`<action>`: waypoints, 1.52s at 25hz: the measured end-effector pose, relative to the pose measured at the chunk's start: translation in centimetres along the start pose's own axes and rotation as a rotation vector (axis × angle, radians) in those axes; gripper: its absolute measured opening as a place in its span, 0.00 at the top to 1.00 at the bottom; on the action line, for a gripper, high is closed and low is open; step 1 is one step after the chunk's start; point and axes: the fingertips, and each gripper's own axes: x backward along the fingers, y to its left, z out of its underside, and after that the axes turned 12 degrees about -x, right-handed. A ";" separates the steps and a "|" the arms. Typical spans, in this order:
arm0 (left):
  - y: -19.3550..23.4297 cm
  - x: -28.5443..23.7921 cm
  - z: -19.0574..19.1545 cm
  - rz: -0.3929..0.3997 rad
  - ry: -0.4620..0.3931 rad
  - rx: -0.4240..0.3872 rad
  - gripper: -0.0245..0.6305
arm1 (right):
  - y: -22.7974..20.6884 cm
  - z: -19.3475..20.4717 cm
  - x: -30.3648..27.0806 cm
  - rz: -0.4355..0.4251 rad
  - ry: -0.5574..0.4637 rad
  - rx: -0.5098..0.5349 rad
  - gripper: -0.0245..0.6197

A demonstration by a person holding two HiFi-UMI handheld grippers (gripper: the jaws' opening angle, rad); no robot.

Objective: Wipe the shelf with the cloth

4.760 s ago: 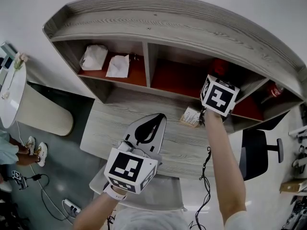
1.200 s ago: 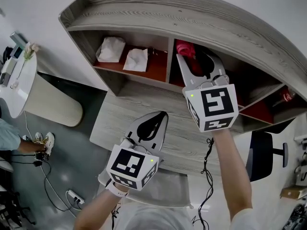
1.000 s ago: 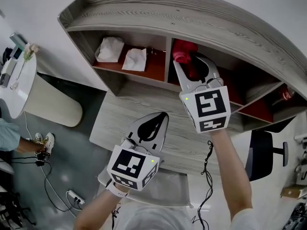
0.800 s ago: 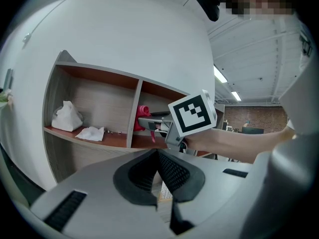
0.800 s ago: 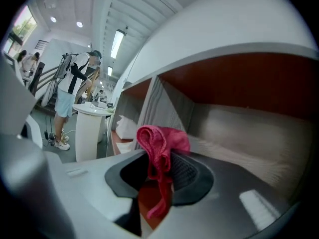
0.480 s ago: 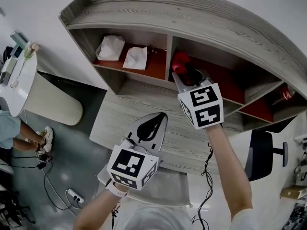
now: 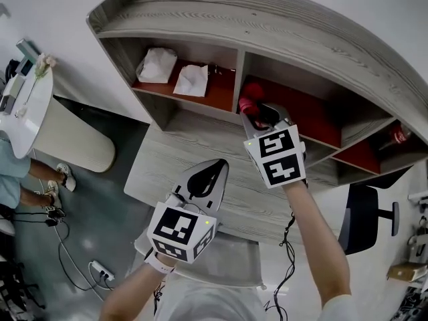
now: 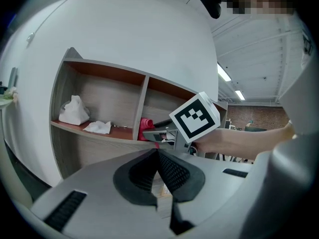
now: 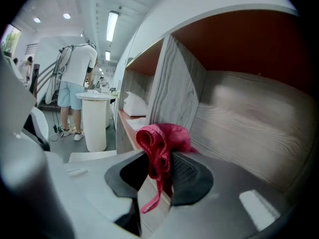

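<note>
Red cloth (image 9: 162, 139), bunched up, pinched between the jaws of your right gripper (image 9: 158, 171). A loose tail hangs below the pads. The cloth rides just ahead of the gripper tips, inside the middle compartment of the shelf (image 7: 234, 25). It sits close beside the upright divider (image 9: 175, 78) on the gripper's left. Whether it presses on the compartment floor (image 7: 304, 116) I cannot tell.

That red-brown floor runs away to the gripper's right. My read: your wipe travels that way, cloth pushed down and drawn off from the divider.

Your left gripper (image 7: 215, 167) has its jaws pressed together on nothing. It hangs low over the bench (image 7: 154, 172), well short of the shelf, so the right is the nearer hand.

Past the divider, the next compartment holds two crumpled white wads (image 7: 157, 64).
</note>
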 end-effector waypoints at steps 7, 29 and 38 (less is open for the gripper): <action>0.3 0.1 0.1 -0.001 -0.002 0.006 0.95 | -1.7 1.4 0.6 0.085 0.045 -0.071 0.79; -2.8 -1.8 -0.7 0.069 -0.009 -0.001 0.95 | -11.6 5.2 8.2 0.314 0.069 -0.191 0.79; -4.3 -2.5 -1.0 0.099 -0.012 -0.010 0.95 | -15.3 6.9 11.9 0.468 0.051 -0.240 0.79</action>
